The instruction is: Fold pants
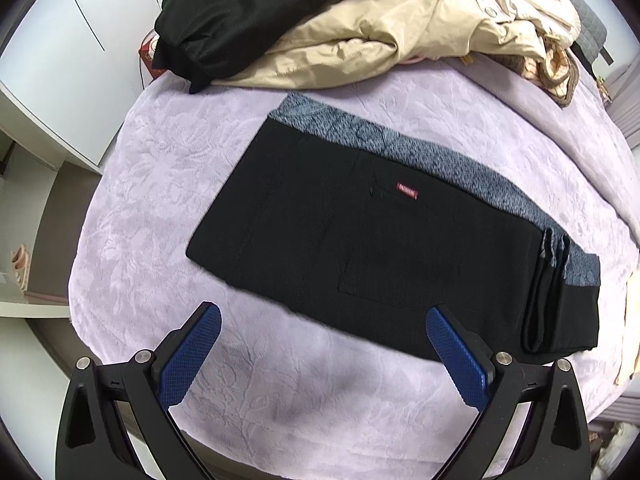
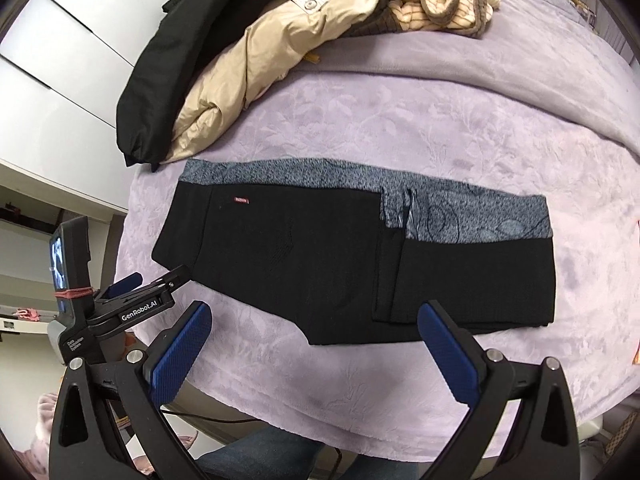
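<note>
Black pants (image 1: 360,232) with a grey patterned band along the far edge and a small red label lie folded flat on the lilac bedspread (image 1: 168,184). They also show in the right wrist view (image 2: 320,260). My left gripper (image 1: 322,320) is open and empty, hovering just in front of the pants' near edge. My right gripper (image 2: 314,316) is open and empty, its fingertips over the pants' near edge. The left gripper (image 2: 160,276) shows at the left of the right wrist view, beside the pants' left end.
A pile of clothes lies at the back of the bed: a black garment (image 1: 256,12), a beige jacket (image 1: 372,44) and a striped fleece piece (image 2: 452,4). White cabinets (image 2: 60,80) stand to the left. The bed's near edge (image 2: 360,440) is close below.
</note>
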